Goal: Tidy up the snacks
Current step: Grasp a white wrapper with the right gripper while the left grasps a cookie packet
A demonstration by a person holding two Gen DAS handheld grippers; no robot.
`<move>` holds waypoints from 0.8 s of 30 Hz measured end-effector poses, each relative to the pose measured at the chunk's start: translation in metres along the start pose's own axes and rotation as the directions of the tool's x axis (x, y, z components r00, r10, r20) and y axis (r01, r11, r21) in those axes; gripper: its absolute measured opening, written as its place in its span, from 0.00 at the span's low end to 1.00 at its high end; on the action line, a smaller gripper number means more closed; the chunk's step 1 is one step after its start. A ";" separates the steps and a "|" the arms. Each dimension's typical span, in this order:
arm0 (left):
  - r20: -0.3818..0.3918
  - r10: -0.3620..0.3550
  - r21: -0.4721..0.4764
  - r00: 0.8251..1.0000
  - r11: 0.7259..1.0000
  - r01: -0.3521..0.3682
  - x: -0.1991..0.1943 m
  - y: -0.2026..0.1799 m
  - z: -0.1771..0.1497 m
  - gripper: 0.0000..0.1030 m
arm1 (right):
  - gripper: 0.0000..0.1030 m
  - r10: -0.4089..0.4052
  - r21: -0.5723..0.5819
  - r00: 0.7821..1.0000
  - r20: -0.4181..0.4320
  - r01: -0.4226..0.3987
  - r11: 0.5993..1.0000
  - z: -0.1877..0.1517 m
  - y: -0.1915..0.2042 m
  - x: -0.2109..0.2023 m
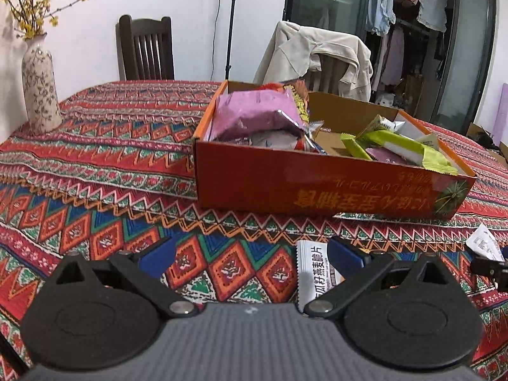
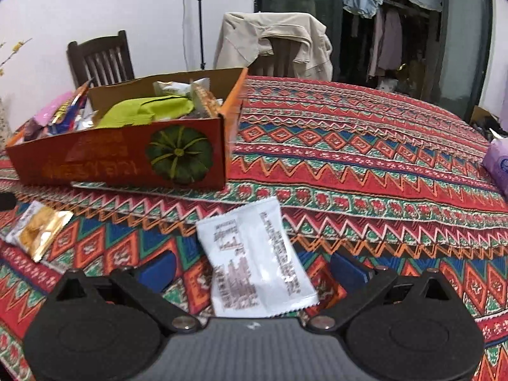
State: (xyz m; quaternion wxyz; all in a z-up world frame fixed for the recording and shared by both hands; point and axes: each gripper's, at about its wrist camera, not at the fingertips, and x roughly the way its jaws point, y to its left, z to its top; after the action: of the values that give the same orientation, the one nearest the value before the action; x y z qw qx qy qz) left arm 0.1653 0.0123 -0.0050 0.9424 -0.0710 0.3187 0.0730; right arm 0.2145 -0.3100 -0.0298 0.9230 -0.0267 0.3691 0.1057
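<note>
The right tool [image 2: 252, 270] stands wide open and grips nothing, its two blue pads spread to either side of a white snack packet [image 2: 254, 257] lying flat on the worktop [image 2: 365, 171]. The packet sits dead ahead at 12 o'clock, its near end already between the pads and its long axis running from about 5 o'clock up to 11 o'clock, slightly skewed to the tool's line of reach. The left tool [image 1: 250, 257] is open and empty too; a second packet, printed with an oat crisp label [image 1: 312, 270], lies just inside its right pad at about 1 o'clock, part hidden by that finger. Further out at 11 o'clock from the right tool rests the orange cardboard box [image 2: 127, 158], already holding green and pink wrappers. By my judgement the right tool is the nearer to its packet, and a close across the packet's narrow width should take it.
</note>
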 end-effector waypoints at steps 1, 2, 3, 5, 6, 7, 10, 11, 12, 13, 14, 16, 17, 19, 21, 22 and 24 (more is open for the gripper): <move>-0.003 -0.004 -0.003 1.000 1.000 0.004 0.001 0.001 0.000 1.00 | 1.00 -0.002 0.002 1.000 0.004 0.002 1.000 0.000 0.000 0.001; -0.005 -0.007 -0.005 1.000 1.000 0.007 0.001 0.002 -0.001 1.00 | 1.00 -0.003 0.002 1.000 0.009 0.003 1.000 0.000 0.000 0.002; -0.006 -0.009 -0.007 1.000 1.000 0.009 0.002 0.002 -0.001 1.00 | 1.00 -0.004 0.004 1.000 0.016 0.004 1.000 0.000 0.000 0.003; -0.008 -0.014 -0.010 1.000 1.000 0.014 0.003 0.002 -0.001 1.00 | 1.00 -0.009 0.007 1.000 0.030 0.009 1.000 -0.002 0.001 0.004; -0.008 -0.016 -0.011 1.000 1.000 0.016 0.003 0.002 -0.001 1.00 | 1.00 -0.009 0.008 0.999 0.030 0.009 1.000 -0.001 0.001 0.004; -0.008 -0.017 -0.011 1.000 1.000 0.017 0.003 0.002 -0.002 1.00 | 1.00 -0.008 0.008 0.999 0.031 0.008 1.000 -0.002 0.001 0.004; -0.008 -0.019 -0.011 1.000 1.000 0.019 0.004 0.003 -0.002 1.00 | 1.00 -0.007 0.006 1.000 0.031 0.007 1.000 -0.001 0.000 0.004; -0.009 -0.020 -0.012 1.000 1.000 0.019 0.004 0.003 -0.002 1.00 | 1.00 -0.005 0.005 1.000 0.031 0.005 1.000 -0.001 0.000 0.004; -0.011 -0.021 -0.014 1.000 1.000 0.021 0.004 0.003 -0.002 1.00 | 1.00 -0.006 0.005 0.999 0.031 0.005 1.000 -0.001 0.000 0.004; -0.014 -0.023 -0.015 1.000 1.000 0.023 0.005 0.003 -0.002 1.00 | 1.00 -0.005 0.005 0.999 0.032 0.005 1.000 -0.001 0.000 0.004; -0.018 -0.021 -0.014 1.000 1.000 0.021 0.006 0.003 -0.002 1.00 | 1.00 -0.003 0.006 0.999 0.033 0.003 1.000 -0.001 0.000 0.004; -0.018 -0.017 -0.012 1.000 1.000 0.017 0.006 0.002 -0.003 1.00 | 0.90 0.001 0.005 0.999 0.042 -0.001 1.000 -0.002 0.001 0.002; -0.017 -0.016 -0.010 1.000 1.000 0.016 0.006 0.002 -0.003 1.00 | 0.86 0.004 0.001 0.999 0.051 -0.004 1.000 -0.002 0.001 0.000; -0.015 -0.013 -0.005 1.000 1.000 0.013 0.006 0.001 -0.003 1.00 | 0.62 0.015 -0.012 0.997 0.070 -0.014 1.000 -0.003 0.004 -0.004; -0.019 -0.011 -0.001 1.000 1.000 0.011 0.007 0.001 -0.003 1.00 | 0.51 0.019 -0.024 0.996 0.085 -0.017 1.000 -0.003 0.006 -0.007; -0.020 -0.007 0.000 1.000 1.000 0.007 0.007 0.000 -0.003 1.00 | 0.49 0.015 -0.029 0.996 0.089 -0.013 1.000 -0.003 0.007 -0.008; -0.023 -0.001 0.002 1.000 1.000 0.001 0.007 0.000 -0.002 1.00 | 0.46 0.009 -0.025 0.995 0.101 -0.007 1.000 -0.003 0.006 -0.010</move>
State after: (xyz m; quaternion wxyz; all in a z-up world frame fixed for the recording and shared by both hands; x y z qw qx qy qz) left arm 0.1693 0.0120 -0.0110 0.9387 -0.0711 0.3296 0.0714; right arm 0.2042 -0.3059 -0.0250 0.9397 -0.0310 0.3205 0.1150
